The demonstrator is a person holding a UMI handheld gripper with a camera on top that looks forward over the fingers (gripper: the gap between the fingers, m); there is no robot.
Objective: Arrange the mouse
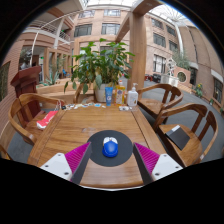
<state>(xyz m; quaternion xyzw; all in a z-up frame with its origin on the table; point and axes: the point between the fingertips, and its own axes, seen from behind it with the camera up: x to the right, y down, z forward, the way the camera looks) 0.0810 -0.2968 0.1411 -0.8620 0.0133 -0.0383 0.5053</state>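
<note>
A small blue mouse [110, 148] sits on a round dark mouse pad [110, 152] at the near edge of the wooden tabletop [95, 125], directly between the gripper's [111, 156] two fingers. The jaws stand wide, with a clear gap between each magenta pad [77, 156] and the mouse, so nothing is gripped; the mouse rests on the pad on its own. It looks rounded and compact from this angle, and its long axis seems to run away from the camera along the line of the fingers, though which end is the front cannot be told at this scale.

The tabletop is made of warm brown wood planks and stretches ahead of the fingers. At its far end stands a leafy potted plant [100, 65], with a clear bottle [132, 97] and a blue container [109, 93] just beside it. A red and white object [46, 119] lies on the left side, too small to identify. Curved wooden chairs [25, 115] stand around the table on both sides. Beyond is a bright multi-storey courtyard building [150, 40] with balconies and windows.

The near part of the mouse pad is cut off by the gripper body.
</note>
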